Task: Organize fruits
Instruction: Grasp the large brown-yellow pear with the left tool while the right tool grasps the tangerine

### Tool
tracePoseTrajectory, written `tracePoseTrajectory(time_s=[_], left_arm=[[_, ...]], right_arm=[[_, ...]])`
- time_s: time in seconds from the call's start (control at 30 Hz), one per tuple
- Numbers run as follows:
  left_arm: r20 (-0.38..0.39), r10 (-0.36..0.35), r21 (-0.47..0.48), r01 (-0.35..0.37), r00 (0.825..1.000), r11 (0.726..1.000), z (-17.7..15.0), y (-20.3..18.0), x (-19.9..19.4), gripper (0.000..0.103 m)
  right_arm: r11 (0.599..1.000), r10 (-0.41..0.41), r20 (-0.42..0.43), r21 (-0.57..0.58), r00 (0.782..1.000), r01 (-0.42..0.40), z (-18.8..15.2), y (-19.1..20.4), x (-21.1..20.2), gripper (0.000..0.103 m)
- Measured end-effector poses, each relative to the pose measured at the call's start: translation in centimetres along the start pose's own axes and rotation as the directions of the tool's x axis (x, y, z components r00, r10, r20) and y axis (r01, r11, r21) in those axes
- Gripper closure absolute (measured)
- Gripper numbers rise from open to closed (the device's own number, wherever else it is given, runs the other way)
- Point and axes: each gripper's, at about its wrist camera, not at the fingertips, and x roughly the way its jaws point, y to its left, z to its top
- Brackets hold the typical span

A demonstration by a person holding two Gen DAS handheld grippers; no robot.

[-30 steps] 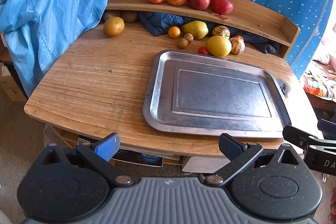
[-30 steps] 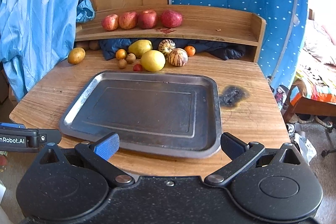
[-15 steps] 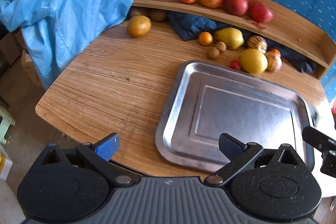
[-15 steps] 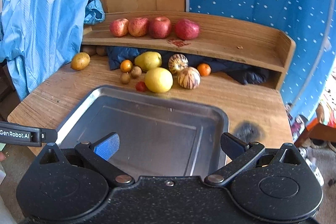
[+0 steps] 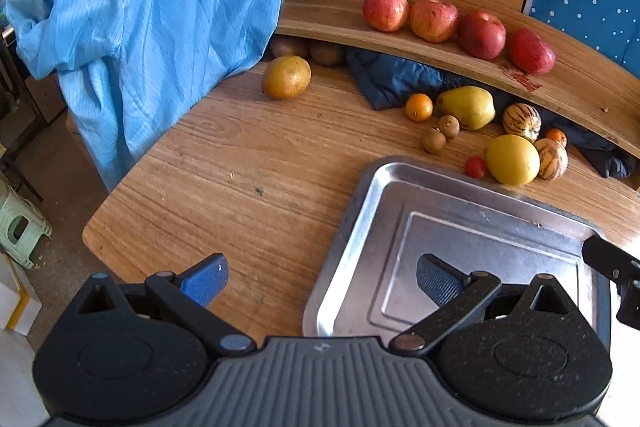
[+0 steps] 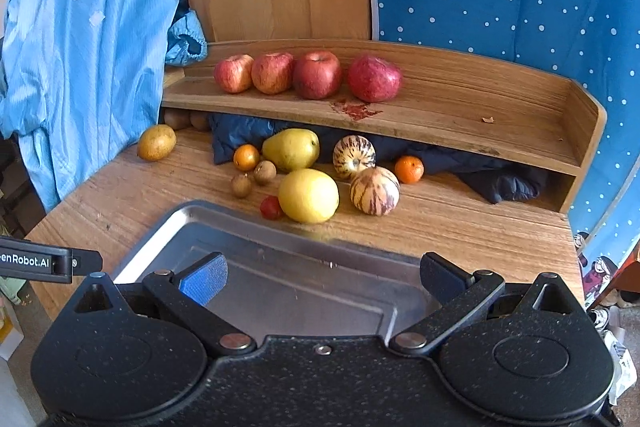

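Observation:
An empty metal tray (image 5: pixel 400 187) (image 6: pixel 192 223) lies on the wooden table. Behind it sit a yellow round fruit (image 5: pixel 513 159) (image 6: pixel 308 195), a pear (image 5: pixel 466 106) (image 6: pixel 291 149), two striped melons (image 6: pixel 374 191), small oranges (image 5: pixel 419 107), two brown kiwis (image 6: pixel 264 172) and a red cherry tomato (image 6: pixel 271 207). A brownish pear (image 5: pixel 286 77) (image 6: pixel 156 143) lies apart at the left. Several red apples (image 5: pixel 434 20) (image 6: pixel 316 75) line the shelf. My left gripper (image 5: pixel 320 277) hovers open over the tray's left front corner. My right gripper (image 6: pixel 322 275) stands open above the tray, holding nothing.
A light blue garment (image 5: pixel 152 7) hangs over the table's left back. A dark blue cloth (image 6: pixel 500 183) is stuffed under the raised wooden shelf (image 6: pixel 480 115). A red stain (image 6: pixel 354 109) marks the shelf. A green stool (image 5: pixel 18 227) stands on the floor at left.
Both grippers have moved forward toward the fruit, over the tray. The left gripper has also swung to the left. Both stay open and nothing has been picked up.

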Motion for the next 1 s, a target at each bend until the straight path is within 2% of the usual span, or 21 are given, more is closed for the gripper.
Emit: tracePoseTrajectory(time_s=[0.23,0.47,0.57,0.73,1.0], left_arm=[[-0.007,-0.015,0.049,0.016,1.000,0.999,2.7,0.8,2.6,0.001],[-0.048,-0.081,0.111,0.086,0.996,0.990,7.3,3.1,6.7,0.001],[-0.069,-0.105,0.128,0.113,0.992,0.985,9.2,4.7,8.9,0.001],[-0.058,-0.128,0.183,0.137,0.990,0.973,11.8,7.4,11.9,0.001],[-0.070,-0.209,0.232,0.220,0.975,0.947,16.2,8.8,16.1,0.001]], right_arm=[[0.999,-0.029,-0.009,0.025,1.000,0.029,1.1,1.2,2.2,0.001],[0.994,-0.091,-0.037,0.051,0.995,0.093,2.5,4.5,4.8,0.001],[0.996,-0.086,-0.074,0.014,0.994,0.088,3.2,6.9,6.4,0.001],[0.996,-0.068,-0.093,-0.059,0.993,0.062,5.5,11.0,9.3,0.001],[0.983,-0.086,-0.106,-0.171,0.991,0.067,8.6,15.5,14.0,0.001]])
